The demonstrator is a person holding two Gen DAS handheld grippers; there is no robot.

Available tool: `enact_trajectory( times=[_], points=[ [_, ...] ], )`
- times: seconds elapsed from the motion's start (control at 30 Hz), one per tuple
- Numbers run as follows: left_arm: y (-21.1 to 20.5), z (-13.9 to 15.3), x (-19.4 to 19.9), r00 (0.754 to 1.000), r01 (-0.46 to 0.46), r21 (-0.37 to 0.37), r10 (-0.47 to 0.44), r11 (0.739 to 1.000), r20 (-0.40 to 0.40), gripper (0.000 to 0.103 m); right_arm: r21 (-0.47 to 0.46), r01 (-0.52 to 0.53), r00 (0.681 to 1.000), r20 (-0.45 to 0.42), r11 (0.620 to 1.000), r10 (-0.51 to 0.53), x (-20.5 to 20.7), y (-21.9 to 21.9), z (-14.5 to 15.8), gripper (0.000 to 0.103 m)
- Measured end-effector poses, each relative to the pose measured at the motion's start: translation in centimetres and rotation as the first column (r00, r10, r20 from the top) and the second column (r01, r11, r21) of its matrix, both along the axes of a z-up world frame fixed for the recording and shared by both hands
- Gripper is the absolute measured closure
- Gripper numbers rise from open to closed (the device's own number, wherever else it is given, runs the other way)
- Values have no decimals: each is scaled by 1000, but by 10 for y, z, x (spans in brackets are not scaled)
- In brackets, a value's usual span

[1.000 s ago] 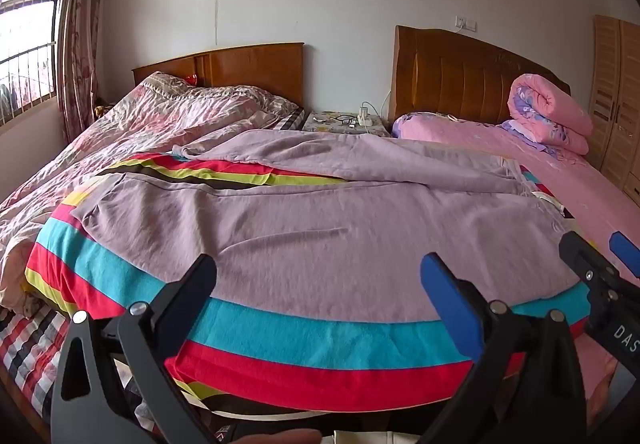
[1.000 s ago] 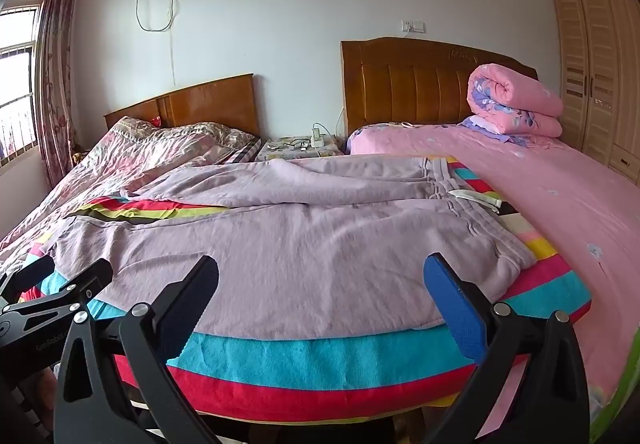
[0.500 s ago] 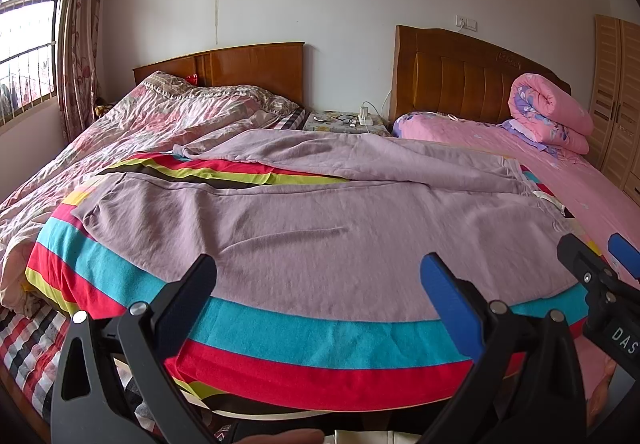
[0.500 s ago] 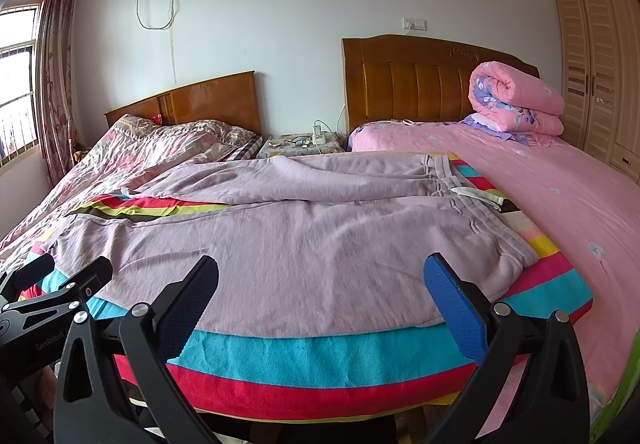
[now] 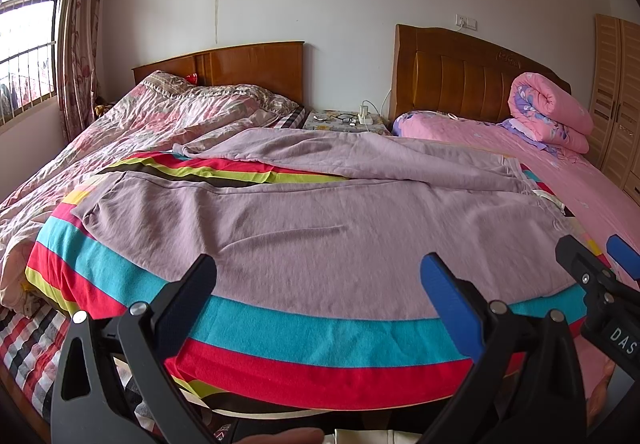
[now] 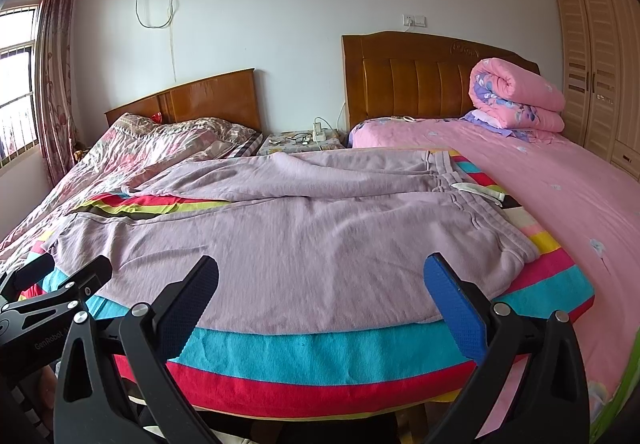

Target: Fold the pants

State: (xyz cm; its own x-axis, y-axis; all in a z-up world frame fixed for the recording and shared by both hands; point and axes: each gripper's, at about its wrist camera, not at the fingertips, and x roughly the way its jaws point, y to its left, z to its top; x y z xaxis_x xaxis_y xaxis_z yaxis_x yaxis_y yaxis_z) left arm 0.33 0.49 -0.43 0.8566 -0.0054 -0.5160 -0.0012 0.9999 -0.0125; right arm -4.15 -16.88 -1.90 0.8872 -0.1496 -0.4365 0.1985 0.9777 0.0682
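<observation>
Lilac-grey pants [image 5: 304, 220] lie spread flat on a striped blanket [image 5: 312, 336], legs to the left and waistband [image 6: 476, 200] to the right. The far leg [image 6: 288, 176] is creased and angled away. My left gripper [image 5: 320, 284] is open and empty, just short of the pants' near edge. My right gripper [image 6: 320, 284] is open and empty, at the same near edge further right. Each gripper shows at the edge of the other's view: the right one [image 5: 596, 272], the left one [image 6: 60, 280].
The striped blanket [image 6: 332, 360] covers the foot of two beds. A floral quilt [image 5: 132, 132] lies on the left bed, a pink sheet [image 6: 560, 196] and a rolled pink quilt [image 6: 516, 96] on the right. A nightstand [image 6: 300, 140] stands between the headboards, a wardrobe [image 6: 600, 64] at far right.
Both grippers have shifted very slightly; the view has barely changed. The pants lie as before and both jaws stay open.
</observation>
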Motion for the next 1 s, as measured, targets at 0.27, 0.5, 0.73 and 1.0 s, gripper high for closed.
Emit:
enact_trajectory(
  times=[0.27,0.5,0.73,1.0],
  points=[
    [0,-1,-2,1000,0,-1,0,1000,1,1,2,1,1000,-3,1000,-1,0,0,-2,4],
    [0,-2,-3,1000,0,-1,0,1000,-1,1,3,0,1000,-5,1000,0,0,1,-4,4],
    [0,-2,-3,1000,0,-1,0,1000,-1,1,4,0,1000,-7,1000,0,0,1,-4,4],
    [0,-2,-3,1000,0,-1,0,1000,-2,1,5,1,1000,-8,1000,-1,1,0,-4,4]
  ],
)
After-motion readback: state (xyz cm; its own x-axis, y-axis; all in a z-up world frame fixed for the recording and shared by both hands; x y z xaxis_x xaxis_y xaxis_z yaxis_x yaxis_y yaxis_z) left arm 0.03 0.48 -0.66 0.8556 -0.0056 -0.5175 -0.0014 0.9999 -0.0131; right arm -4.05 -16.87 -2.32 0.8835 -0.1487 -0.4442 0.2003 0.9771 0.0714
